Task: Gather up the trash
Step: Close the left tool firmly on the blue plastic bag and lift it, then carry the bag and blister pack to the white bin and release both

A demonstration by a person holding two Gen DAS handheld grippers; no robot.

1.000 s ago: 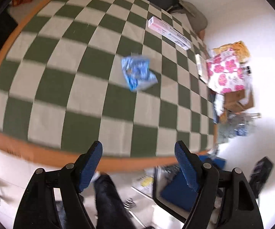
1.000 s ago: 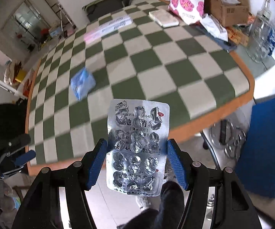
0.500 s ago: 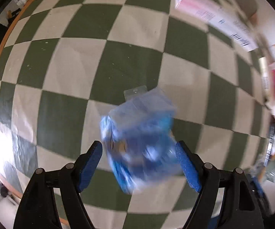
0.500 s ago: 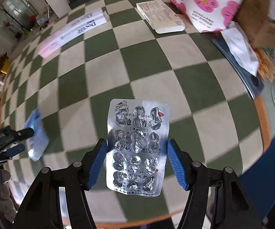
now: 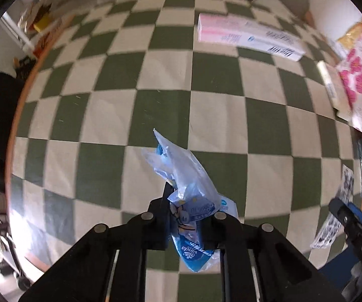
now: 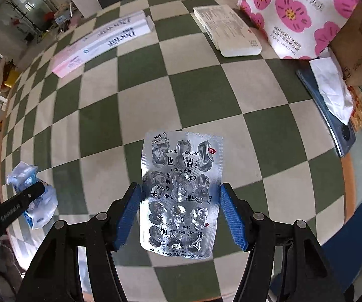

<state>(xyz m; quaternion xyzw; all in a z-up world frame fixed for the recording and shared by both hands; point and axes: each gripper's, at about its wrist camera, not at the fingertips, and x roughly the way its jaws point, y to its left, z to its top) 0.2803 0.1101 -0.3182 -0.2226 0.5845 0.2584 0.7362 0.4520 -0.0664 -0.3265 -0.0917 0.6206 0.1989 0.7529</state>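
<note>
While both grippers point steeply down over a green-and-cream checked tablecloth (image 5: 165, 110), each one holds a piece of trash. The left gripper (image 5: 181, 214) has just been closing, and its jaws are now pinched together on a crumpled blue tissue wrapper (image 5: 188, 183), which sticks up from between them toward twelve o'clock in the left wrist view. In the right wrist view the same wrapper (image 6: 30, 191) sits at about nine o'clock, with a black finger of the left gripper laid across it. The right gripper (image 6: 181, 209) clamps an emptied silver blister pack (image 6: 181, 193) by its two long edges, one blue pad against each side; the pack stands upright at the centre of that view, its pockets crushed.

On the tablecloth, a long pink-and-white box (image 6: 100, 42) lies at about eleven o'clock in the right wrist view. A flat white box (image 6: 228, 30) lies at one o'clock, just beside a white bag with pink flowers (image 6: 299, 12). At three o'clock a crumpled white tissue (image 6: 331, 88) rests on a dark flat device (image 6: 342, 136) near the table's orange edge (image 6: 349, 173).
</note>
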